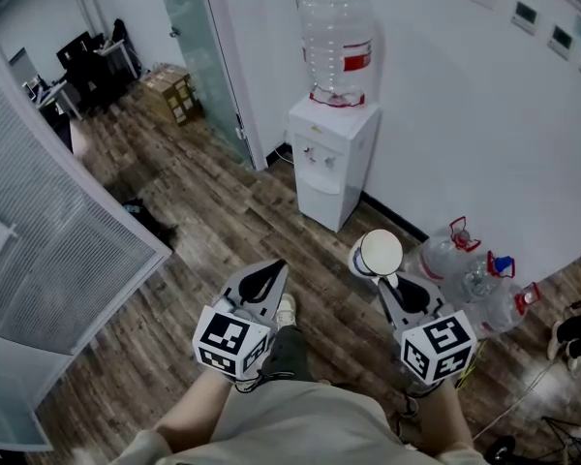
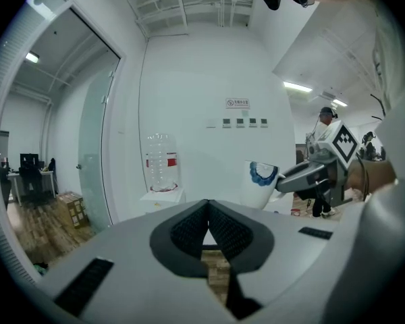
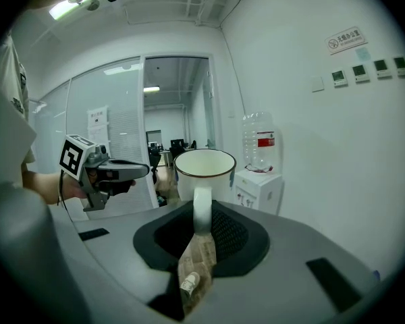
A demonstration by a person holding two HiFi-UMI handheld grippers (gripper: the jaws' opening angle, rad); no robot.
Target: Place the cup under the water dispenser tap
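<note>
The cup (image 3: 204, 171) is in the air, held upright by the right tongs (image 3: 201, 227). Their pads are closed on its handle (image 3: 202, 211), with the mouth up and the body out beyond the tips. The water dispenser (image 1: 331, 158) stands on the wooden floor (image 1: 223, 231) against the white wall (image 1: 445, 114). In the head view it lies ahead of the cup and a little to the left, well apart from it, and its taps (image 1: 313, 151) face the person. The cup's long axis is already vertical, which suits standing it under a tap. The coming move therefore probably calls for carrying it forward and lower, into the recess below the taps. Neither hand looks clearly nearer to the dispenser. The left tongs (image 2: 208, 211) are closed, pads meeting at the tips with nothing between them, beside the right pair.
</note>
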